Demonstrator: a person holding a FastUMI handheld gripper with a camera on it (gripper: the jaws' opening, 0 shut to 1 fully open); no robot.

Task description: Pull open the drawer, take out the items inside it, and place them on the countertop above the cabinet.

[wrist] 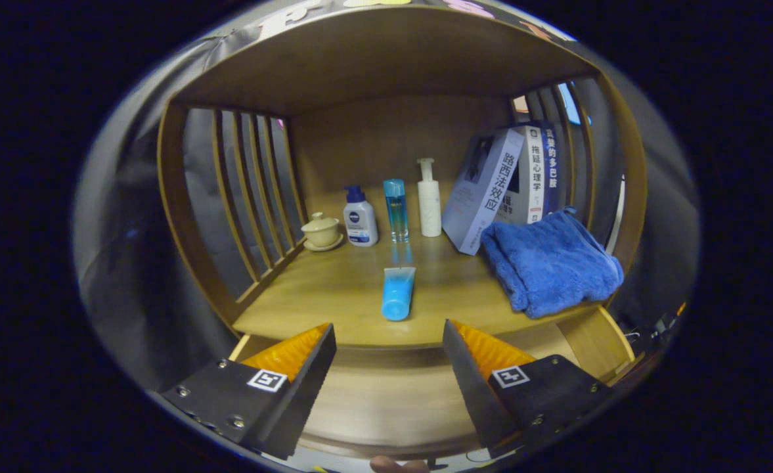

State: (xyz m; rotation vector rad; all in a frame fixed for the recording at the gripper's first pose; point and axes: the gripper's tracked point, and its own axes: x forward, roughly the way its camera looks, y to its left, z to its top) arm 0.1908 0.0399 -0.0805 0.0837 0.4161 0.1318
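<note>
My gripper (389, 341) is open, with nothing between its fingers, hovering over the pulled-out wooden drawer (386, 394). The drawer's bare bottom shows between and below the fingers. Just beyond the fingertips a blue tube (398, 293) lies on the wooden countertop (333, 295), cap end toward me. To its right a folded blue towel (550, 263) rests on the countertop, hanging slightly over the front edge.
At the back of the shelf stand a lidded tea cup (321, 231), a white pump bottle with a blue cap (360, 218), a slim blue bottle (396, 209), a tall white pump bottle (429, 198) and leaning books (501, 187). Slatted wooden sides (248, 197) and a top board enclose the space.
</note>
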